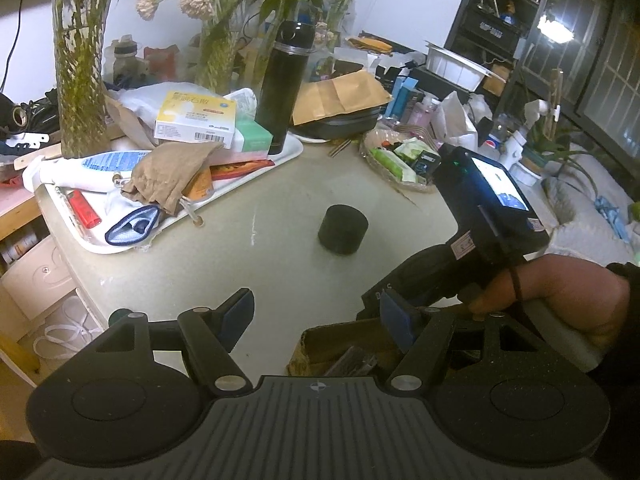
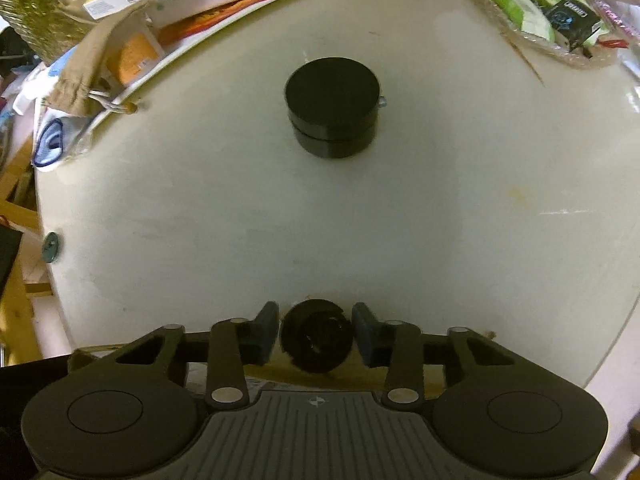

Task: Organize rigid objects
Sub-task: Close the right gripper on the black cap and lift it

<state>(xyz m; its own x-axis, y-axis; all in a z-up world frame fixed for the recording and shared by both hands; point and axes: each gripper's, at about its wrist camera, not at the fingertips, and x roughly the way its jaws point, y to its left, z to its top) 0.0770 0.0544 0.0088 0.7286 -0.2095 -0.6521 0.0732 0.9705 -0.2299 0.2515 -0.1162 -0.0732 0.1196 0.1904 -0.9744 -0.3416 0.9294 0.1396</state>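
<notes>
Right hand-held gripper (image 2: pixel 315 338) spread around small black cylinder (image 2: pixel 316 340); left hand-held gripper (image 1: pixel 316 320) apart, empty; black jar (image 2: pixel 333 108) remains unsorted on tabletop (image 2: pixel 440 220).

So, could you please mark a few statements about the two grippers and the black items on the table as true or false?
1. The black round container stands on bare tabletop, outside the white tray. True.
2. The left gripper is shut on the container. False: it is open and empty, well short of the container.
3. A small black ring-shaped part sits between the right gripper fingers. True; whether the pads touch it cannot be told.
4. The tall black flask lies on its side. False: it stands upright on the tray.
5. The red lighter lies on the tray. True.
</notes>
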